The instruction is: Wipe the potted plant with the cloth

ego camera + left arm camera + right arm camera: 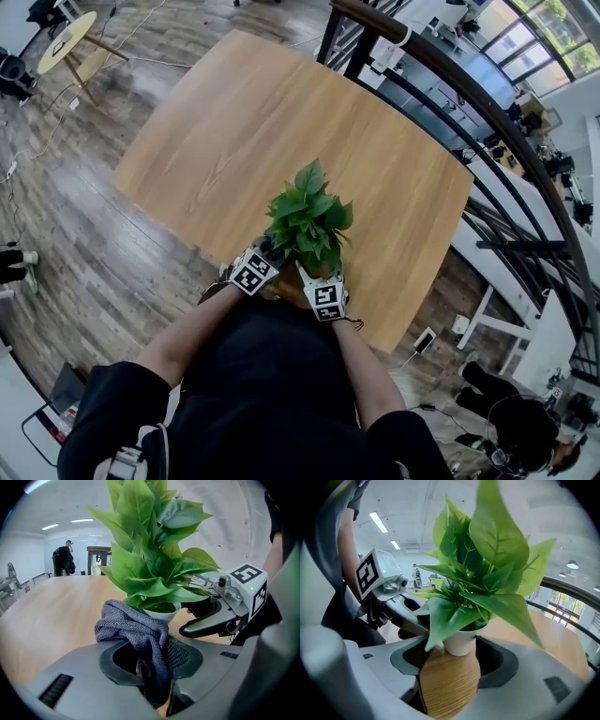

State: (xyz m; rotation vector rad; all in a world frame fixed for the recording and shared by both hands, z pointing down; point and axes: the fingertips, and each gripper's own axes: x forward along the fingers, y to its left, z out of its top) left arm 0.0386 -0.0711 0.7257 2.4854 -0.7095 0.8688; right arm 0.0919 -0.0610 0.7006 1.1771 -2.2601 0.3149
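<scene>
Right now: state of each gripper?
Left gripper: jaws shut on the grey cloth.
Right gripper: jaws open, gripping nothing; the white pot stands at their tips.

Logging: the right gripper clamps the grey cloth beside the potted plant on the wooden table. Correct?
No. The left gripper clamps the grey cloth, as the left gripper view shows; it is beside the potted plant on the wooden table.

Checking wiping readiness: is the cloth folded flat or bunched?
Bunched: the cloth hangs crumpled from the shut left gripper, its folds piled unevenly.
</scene>
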